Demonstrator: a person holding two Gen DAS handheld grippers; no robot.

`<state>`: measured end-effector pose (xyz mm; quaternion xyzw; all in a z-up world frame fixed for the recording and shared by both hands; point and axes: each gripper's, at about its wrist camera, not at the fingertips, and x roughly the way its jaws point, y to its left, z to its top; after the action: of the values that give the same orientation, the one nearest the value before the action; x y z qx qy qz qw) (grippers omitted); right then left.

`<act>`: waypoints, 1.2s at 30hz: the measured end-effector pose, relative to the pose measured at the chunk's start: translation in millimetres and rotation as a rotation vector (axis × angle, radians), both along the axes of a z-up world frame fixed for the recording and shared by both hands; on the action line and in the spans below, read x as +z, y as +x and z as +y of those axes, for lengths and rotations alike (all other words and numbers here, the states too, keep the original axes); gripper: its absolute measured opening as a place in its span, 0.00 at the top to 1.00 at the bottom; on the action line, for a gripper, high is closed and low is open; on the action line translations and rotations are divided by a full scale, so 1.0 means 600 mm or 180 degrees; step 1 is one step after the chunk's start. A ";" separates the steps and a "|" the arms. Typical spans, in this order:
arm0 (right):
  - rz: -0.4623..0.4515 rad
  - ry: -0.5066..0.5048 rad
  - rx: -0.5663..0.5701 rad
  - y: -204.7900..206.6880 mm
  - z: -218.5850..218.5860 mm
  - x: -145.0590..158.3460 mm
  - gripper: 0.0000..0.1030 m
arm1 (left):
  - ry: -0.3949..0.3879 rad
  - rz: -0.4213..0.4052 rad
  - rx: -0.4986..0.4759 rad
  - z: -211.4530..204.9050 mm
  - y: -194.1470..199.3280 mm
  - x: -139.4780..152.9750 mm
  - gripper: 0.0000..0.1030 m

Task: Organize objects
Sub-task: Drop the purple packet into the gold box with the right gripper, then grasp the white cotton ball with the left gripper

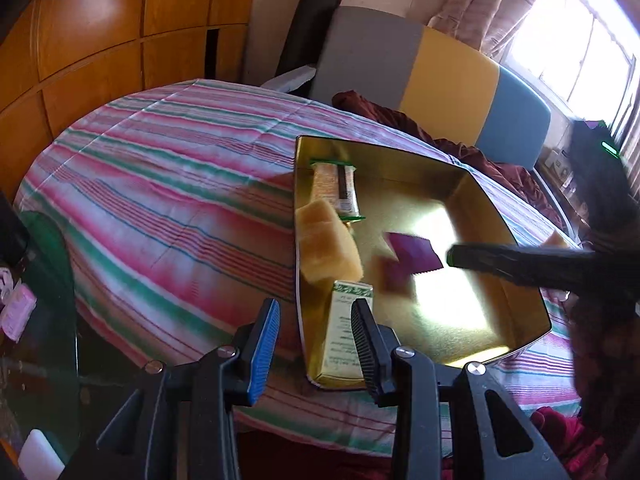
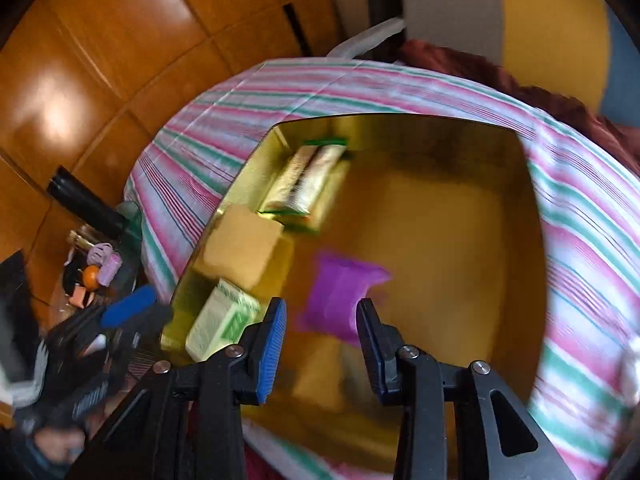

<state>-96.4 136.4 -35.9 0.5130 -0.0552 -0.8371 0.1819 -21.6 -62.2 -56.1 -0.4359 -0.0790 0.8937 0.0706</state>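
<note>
Right claw (image 2: 320, 320) hovers, jaws parted and empty, above the purple packet (image 2: 340, 296) in the gold tin (image 2: 532, 208). Left claw (image 1: 314, 328), also empty, waits beside it; sponge (image 1: 328, 246), wafer pack (image 1: 334, 192) and carton (image 1: 346, 328) look already stowed.

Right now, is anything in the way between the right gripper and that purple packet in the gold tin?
Nothing visible. The purple packet lies alone on the gold tin's bare floor, directly ahead of the right gripper. The yellow block and green-and-white box sit off to the side.
</note>
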 end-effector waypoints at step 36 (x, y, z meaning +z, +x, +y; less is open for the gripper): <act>0.0554 0.0058 -0.1270 0.098 0.245 0.036 0.00 | -0.0185 0.0169 -0.0499 0.099 0.003 0.036 0.64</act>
<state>-37.8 283.3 -14.4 0.4193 -0.1321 -0.8981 0.0120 -19.7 -2.5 -34.7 -0.4188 -0.0168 0.8986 0.1297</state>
